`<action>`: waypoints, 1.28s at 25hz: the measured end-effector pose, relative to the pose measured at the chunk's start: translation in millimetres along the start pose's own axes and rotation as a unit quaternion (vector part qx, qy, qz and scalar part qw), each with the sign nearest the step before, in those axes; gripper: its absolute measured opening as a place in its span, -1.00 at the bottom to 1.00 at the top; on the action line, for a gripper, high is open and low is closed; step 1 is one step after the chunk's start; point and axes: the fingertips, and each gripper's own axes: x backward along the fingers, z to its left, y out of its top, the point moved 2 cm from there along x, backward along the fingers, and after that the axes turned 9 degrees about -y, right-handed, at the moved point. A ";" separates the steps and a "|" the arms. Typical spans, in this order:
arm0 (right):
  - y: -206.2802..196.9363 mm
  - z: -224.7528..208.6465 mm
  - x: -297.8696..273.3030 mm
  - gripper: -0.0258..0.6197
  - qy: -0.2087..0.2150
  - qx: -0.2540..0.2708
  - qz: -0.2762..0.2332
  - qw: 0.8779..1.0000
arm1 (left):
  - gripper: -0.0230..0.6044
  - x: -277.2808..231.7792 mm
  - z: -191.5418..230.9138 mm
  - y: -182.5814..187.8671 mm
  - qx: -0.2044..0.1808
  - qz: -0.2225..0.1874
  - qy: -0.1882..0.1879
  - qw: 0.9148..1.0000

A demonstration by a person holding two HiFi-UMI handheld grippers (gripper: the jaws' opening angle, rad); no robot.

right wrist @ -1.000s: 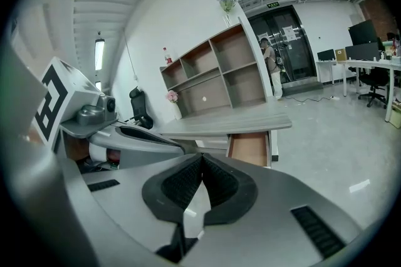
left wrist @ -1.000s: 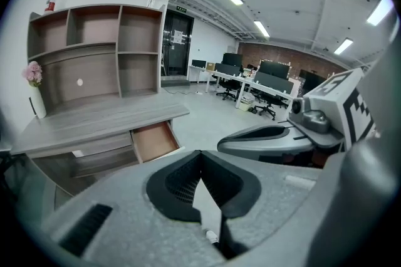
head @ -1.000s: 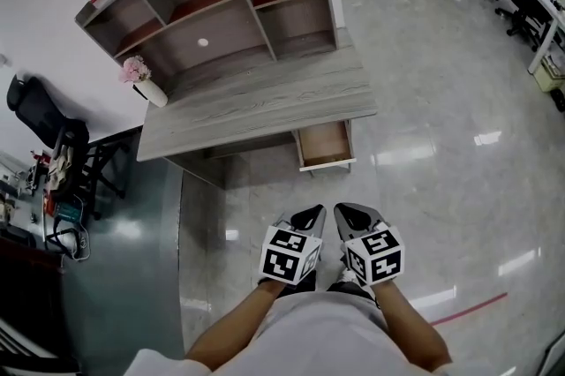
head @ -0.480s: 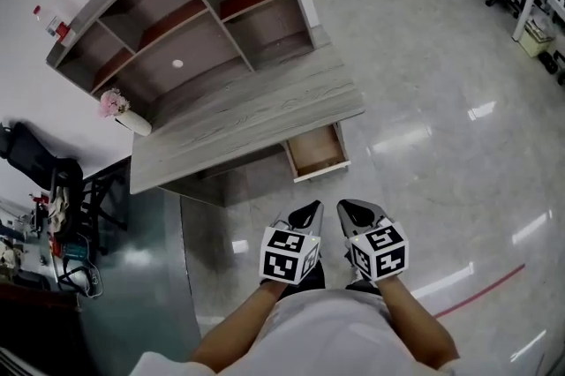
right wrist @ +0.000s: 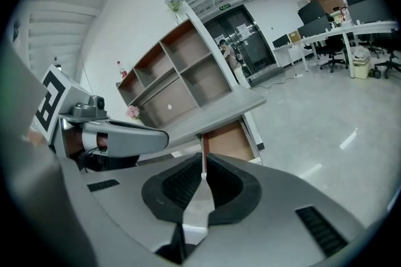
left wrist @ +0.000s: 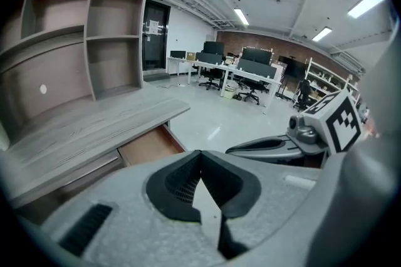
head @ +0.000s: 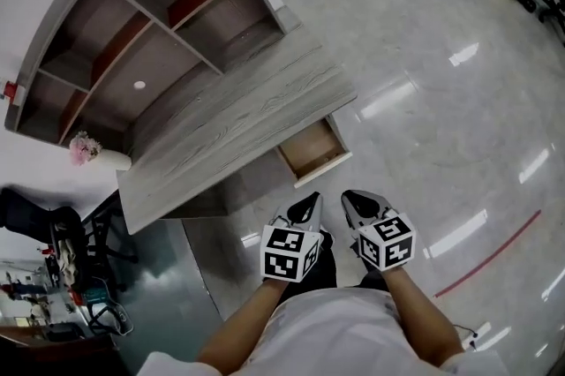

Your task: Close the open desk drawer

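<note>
My left gripper (head: 311, 206) and right gripper (head: 357, 203), both clenched empty, have come nearer the drawer (head: 311, 150), which is still open.

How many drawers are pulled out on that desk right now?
1. The open drawer sticks out from under the desktop at its end beside the open floor. Closed ones may be hidden beneath the top.

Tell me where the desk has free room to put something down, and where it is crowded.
The desk top is bare between the shelf unit and its front edge; only a flower vase stands at its left end. The floor beside the open drawer is free too. Crowded: past the vase, a black chair and clutter.
</note>
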 end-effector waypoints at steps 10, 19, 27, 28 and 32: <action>-9.6 -8.3 -61.3 -0.92 -0.068 -0.106 -0.020 0.992 | -0.92 -28.2 60.5 -2.3 -0.043 0.038 -0.077 0.995; -26.1 -20.1 -95.8 -0.91 -0.110 -0.156 -0.034 0.981 | -0.92 -42.3 86.3 -10.4 -0.065 0.056 -0.147 0.986; -70.0 -18.2 -129.6 -0.53 -0.063 -0.228 -0.013 0.971 | -0.92 -58.3 98.8 -28.3 -0.051 0.054 -0.128 0.989; -75.0 -19.8 -132.5 -0.51 -0.059 -0.238 -0.013 0.969 | -0.92 -60.0 99.5 -30.9 -0.049 0.053 -0.123 0.990; -91.9 -28.2 -144.9 -0.41 -0.045 -0.272 -0.017 0.961 | -0.92 -63.8 102.9 -42.7 -0.049 0.047 -0.104 0.992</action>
